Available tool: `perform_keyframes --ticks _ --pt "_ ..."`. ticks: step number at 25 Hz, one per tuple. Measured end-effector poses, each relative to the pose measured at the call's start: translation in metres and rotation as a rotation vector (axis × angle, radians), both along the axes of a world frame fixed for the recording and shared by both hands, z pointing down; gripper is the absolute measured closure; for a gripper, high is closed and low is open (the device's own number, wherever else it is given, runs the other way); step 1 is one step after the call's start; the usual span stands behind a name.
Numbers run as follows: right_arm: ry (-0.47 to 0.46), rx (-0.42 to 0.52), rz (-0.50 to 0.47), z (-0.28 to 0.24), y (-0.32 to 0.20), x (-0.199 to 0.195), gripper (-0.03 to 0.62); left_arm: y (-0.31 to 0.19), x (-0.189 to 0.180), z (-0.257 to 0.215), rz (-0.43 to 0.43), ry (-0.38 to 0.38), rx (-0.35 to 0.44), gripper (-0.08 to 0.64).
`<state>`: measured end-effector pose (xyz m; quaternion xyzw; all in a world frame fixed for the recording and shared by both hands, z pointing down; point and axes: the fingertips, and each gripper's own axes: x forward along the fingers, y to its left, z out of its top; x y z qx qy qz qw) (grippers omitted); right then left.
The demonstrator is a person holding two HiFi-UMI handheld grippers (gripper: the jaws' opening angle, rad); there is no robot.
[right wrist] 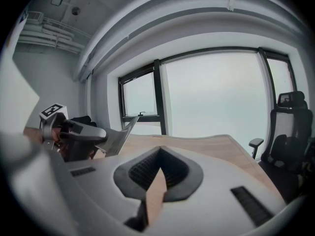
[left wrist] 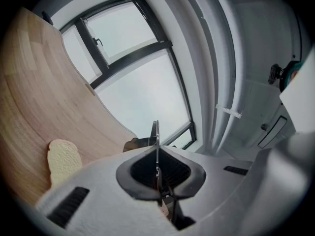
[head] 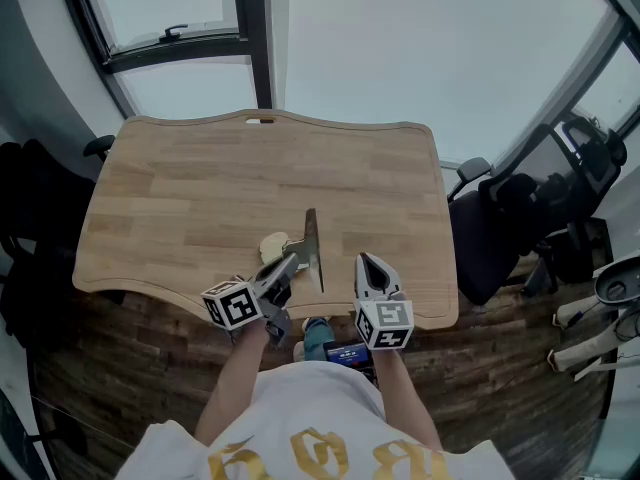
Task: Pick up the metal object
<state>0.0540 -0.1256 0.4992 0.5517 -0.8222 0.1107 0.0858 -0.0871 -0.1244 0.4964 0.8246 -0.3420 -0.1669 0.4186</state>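
The metal object (head: 314,249) is a thin flat blade, held tilted above the front of the wooden table (head: 220,178). My left gripper (head: 291,260) is shut on its lower edge. In the left gripper view the blade (left wrist: 155,136) shows edge-on between the closed jaws of the left gripper (left wrist: 156,151). The right gripper view shows the left gripper (right wrist: 96,133) holding the grey blade (right wrist: 119,135) off the table. My right gripper (head: 366,262) hangs beside it at the table's front edge, shut with nothing in it; its tips (right wrist: 160,151) meet.
A pale bread-like slice (head: 272,243) lies on the table just left of the blade, also in the left gripper view as the slice (left wrist: 63,157). Dark office chairs (head: 505,218) stand to the right and left of the table. Windows lie beyond the far edge.
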Motion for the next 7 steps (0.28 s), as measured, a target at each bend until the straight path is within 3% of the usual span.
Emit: perform_keyframes --ticks 7 --pt "0.006 -0.007 0.005 0.0015 0.0005 -0.0017 0.581 -0.0008 -0.0034 0.0010 0.001 0.006 -0.006 0.540"
